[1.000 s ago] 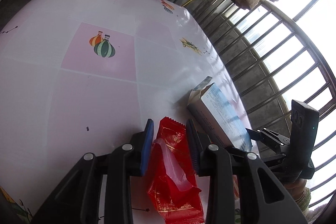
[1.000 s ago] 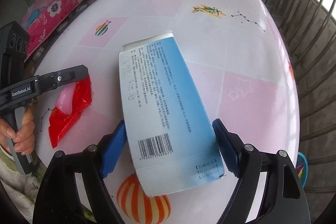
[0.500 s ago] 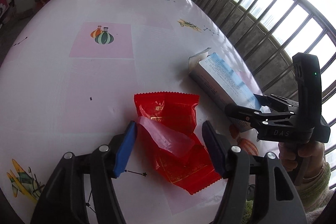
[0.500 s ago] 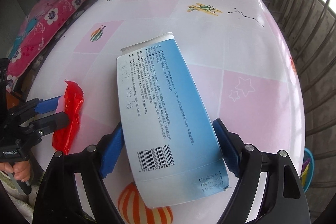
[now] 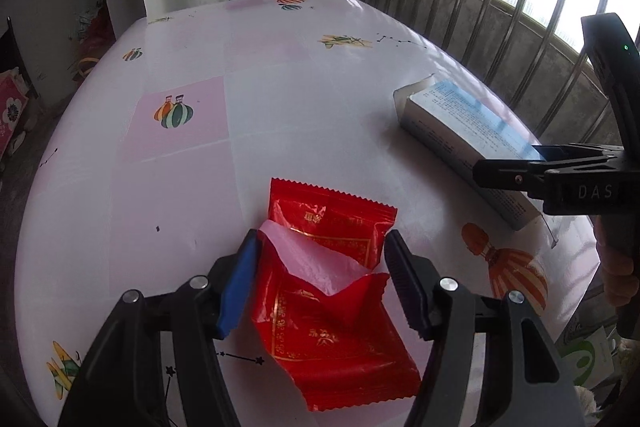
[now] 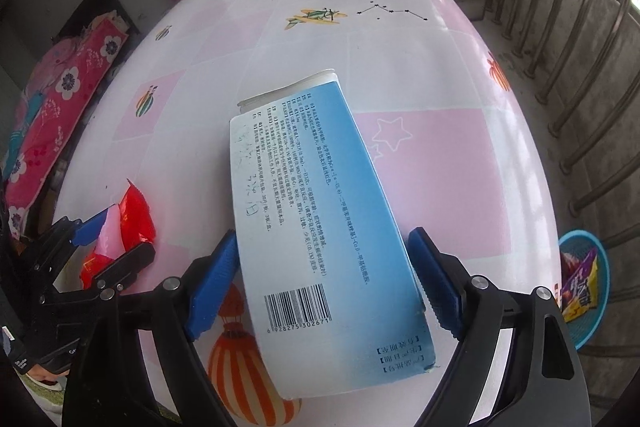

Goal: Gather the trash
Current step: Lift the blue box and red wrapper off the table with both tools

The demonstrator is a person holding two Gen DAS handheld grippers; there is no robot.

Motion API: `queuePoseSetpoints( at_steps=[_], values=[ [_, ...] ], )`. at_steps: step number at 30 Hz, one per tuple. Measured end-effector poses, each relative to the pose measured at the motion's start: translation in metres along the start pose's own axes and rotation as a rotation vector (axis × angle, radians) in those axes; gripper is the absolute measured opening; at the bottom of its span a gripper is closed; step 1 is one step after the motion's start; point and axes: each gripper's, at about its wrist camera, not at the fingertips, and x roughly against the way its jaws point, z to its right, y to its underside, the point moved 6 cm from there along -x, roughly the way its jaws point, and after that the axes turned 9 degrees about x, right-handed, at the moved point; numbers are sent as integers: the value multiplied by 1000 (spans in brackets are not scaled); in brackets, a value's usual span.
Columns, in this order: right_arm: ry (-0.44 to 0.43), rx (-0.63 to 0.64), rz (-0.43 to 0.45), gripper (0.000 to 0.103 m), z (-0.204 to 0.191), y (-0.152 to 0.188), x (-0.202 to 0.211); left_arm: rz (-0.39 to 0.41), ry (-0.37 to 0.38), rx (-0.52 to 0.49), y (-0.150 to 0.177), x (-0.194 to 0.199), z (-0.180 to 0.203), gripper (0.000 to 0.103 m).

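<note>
My left tool (image 5: 320, 275) points down at the tabletop (image 5: 280, 99) with its jaws apart, straddling the red wrapper (image 5: 332, 307). The wrapper lies flat on the pink-and-white cloth, torn open, with a pale pink inner flap folded up in its middle. The blue pad (image 5: 240, 291) on the left sits just beside the wrapper's edge and the dark pad on the other side stands a little off it, so nothing is pinched.

To the right of the wrapper, near the tabletop's railing side, lies the blue-and-white carton (image 6: 320, 219), printed face and barcode up, one end open. My right tool (image 6: 324, 275) is over it with the jaws spreading wider; the carton lies between them, the left pad close against its edge, the right pad with a gap showing, so I am not gripping it.

Farther right, off the tabletop's edge and down on the floor by the railing, stands a blue basket (image 6: 600, 259) holding a purple-and-yellow snack bag (image 6: 580, 287).
</note>
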Motion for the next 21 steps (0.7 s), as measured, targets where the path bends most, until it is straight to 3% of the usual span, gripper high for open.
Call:
queuePoseSetpoints(
  at_steps=[10,21],
  values=[
    [-17,0,10,74,-1,-1,0,3,-20,0,2,4,4,43],
    [-72,-72,40,74,8,-2,10,16,-24,12,0,11,4,36]
  ],
)
